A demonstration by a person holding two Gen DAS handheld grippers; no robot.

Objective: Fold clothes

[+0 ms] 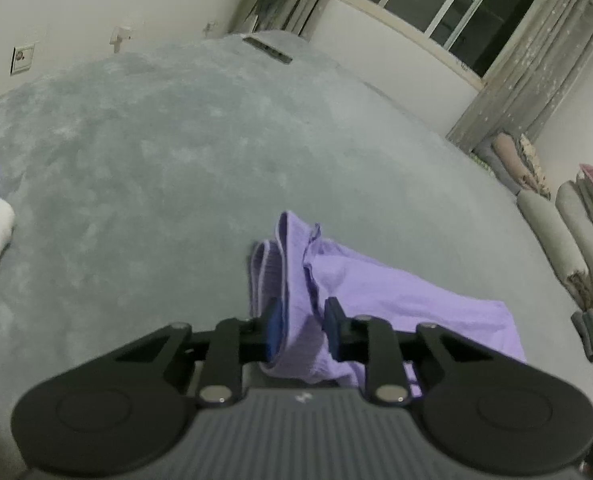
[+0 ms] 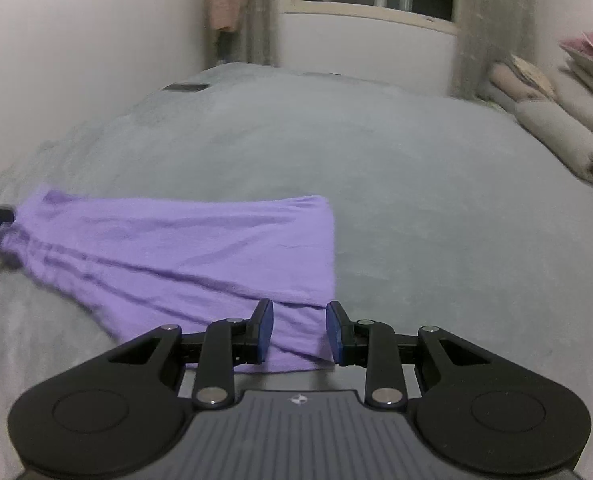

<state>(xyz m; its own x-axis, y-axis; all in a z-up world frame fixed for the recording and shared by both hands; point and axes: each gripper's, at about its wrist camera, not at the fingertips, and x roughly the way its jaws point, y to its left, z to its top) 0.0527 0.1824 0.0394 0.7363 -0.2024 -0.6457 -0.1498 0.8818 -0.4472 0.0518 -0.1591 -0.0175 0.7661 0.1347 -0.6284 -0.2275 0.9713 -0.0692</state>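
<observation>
Early fold: the purple garment (image 2: 184, 248) lies stretched on the bed (image 2: 416, 168), my left gripper (image 1: 302, 330) pinching its bunched end, my right gripper (image 2: 299, 330) part-open astride a corner; folding remains.

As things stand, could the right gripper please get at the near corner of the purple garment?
Probably yes: the right gripper already has the purple garment corner between its open jaws, with nothing in the way.
</observation>
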